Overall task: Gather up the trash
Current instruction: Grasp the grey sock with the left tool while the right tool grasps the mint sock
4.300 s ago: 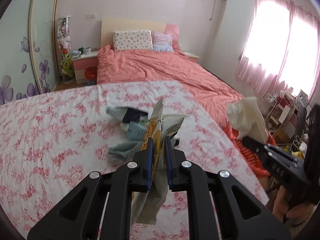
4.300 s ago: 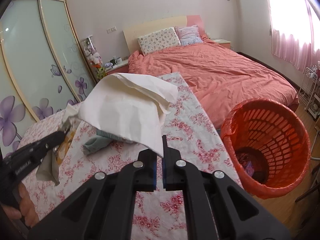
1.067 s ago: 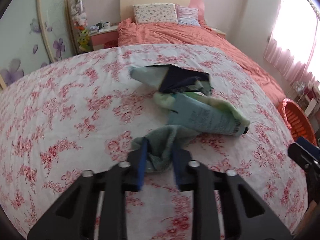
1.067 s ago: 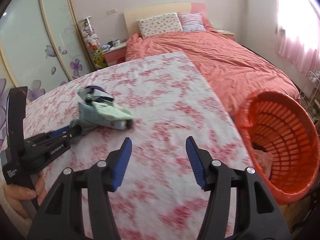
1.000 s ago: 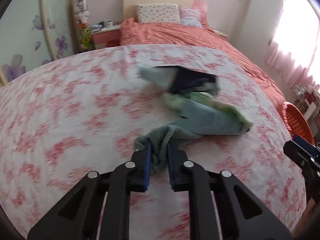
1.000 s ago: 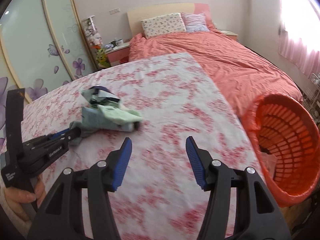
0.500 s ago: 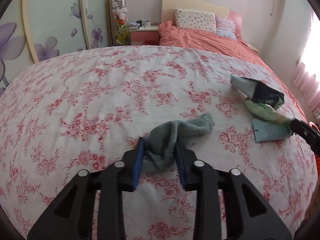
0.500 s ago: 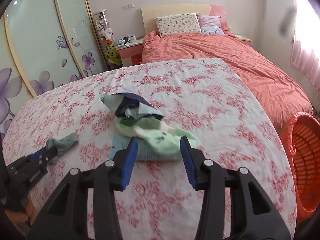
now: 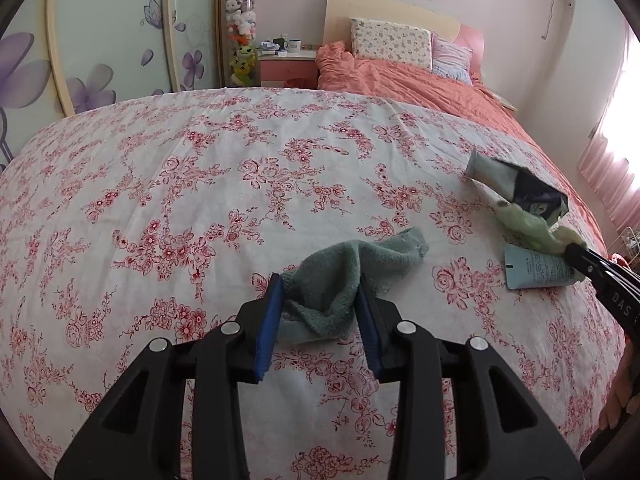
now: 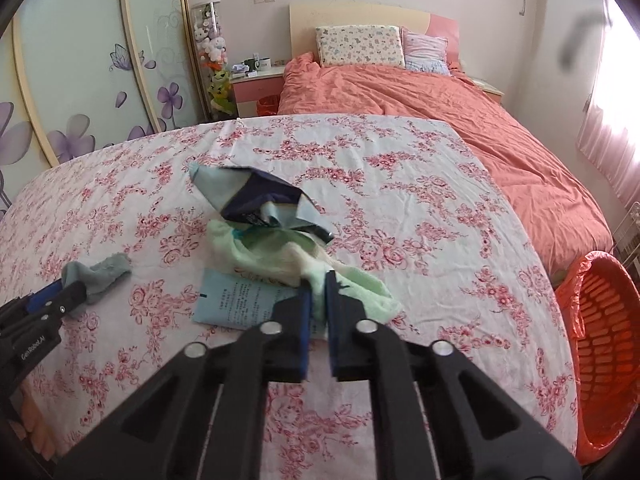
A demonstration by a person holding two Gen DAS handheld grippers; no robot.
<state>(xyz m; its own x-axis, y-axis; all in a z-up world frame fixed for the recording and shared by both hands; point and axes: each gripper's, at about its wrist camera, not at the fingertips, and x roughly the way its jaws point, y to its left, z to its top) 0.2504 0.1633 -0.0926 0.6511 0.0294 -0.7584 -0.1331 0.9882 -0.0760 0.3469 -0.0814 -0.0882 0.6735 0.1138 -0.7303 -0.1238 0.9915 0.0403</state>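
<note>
**Trash on the flowered cloth, basket waiting at the side**

The right gripper (image 10: 316, 300) is clamping tight on the pale green wrapper (image 10: 280, 258), which is lying over a blue tube (image 10: 236, 302) beside a dark torn packet (image 10: 260, 196). The left gripper (image 9: 320, 320) is easing its jaws apart around the grey-green sock (image 9: 348, 268) resting on the tablecloth (image 9: 180, 184). The orange basket (image 10: 600, 364) is standing beside the table; its contents cannot be made out.

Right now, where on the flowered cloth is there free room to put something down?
Free: the wide stretch of flowered cloth between the grey sock and the wardrobe side, and the strip between the wrappers and the orange basket. Crowded: around the wrappers, pale green cloth and blue tube.
</note>
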